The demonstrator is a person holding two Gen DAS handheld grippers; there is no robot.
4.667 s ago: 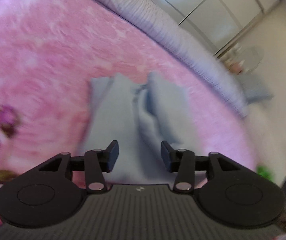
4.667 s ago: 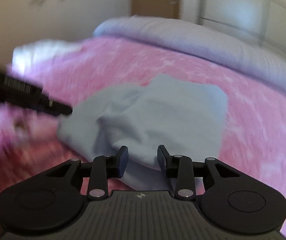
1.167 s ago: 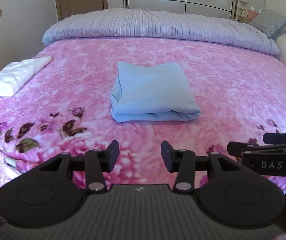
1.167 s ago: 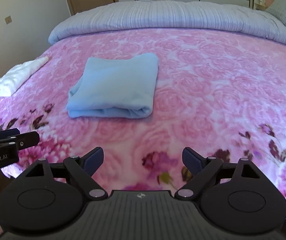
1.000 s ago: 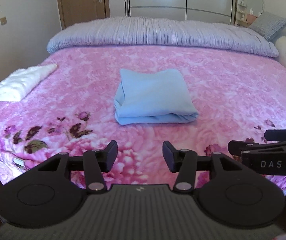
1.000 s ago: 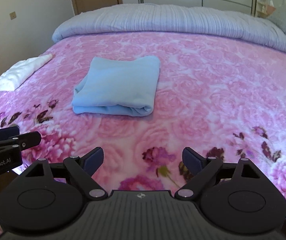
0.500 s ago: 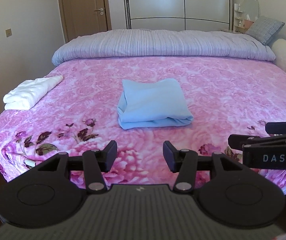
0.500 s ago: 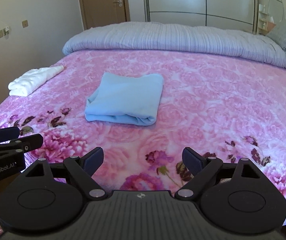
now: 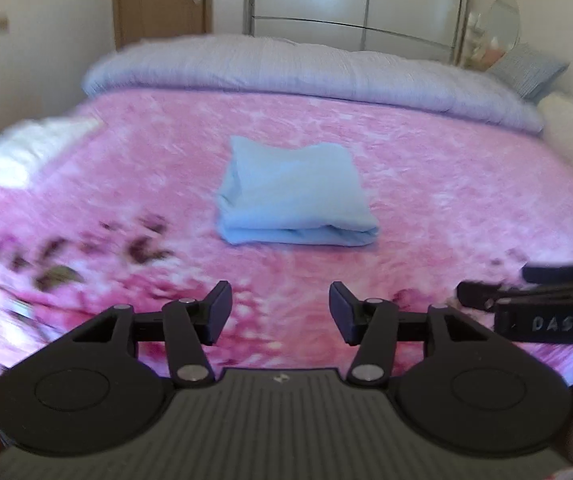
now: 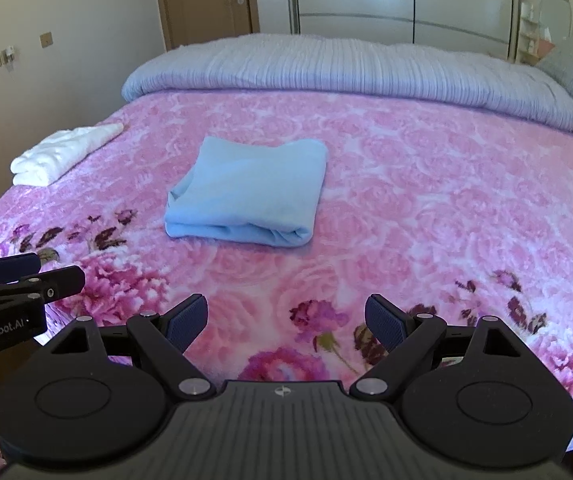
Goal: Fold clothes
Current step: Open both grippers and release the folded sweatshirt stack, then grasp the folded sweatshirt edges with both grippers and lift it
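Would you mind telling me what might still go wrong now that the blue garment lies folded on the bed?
1. The blue garment's near edge shows loose bunched layers; a nudge might let them slide open.
2. Both tongs, left and right, hang open and low over the blanket; a dip could snag its pile.
3. The white garment lies near the bed's left edge and might slip off.
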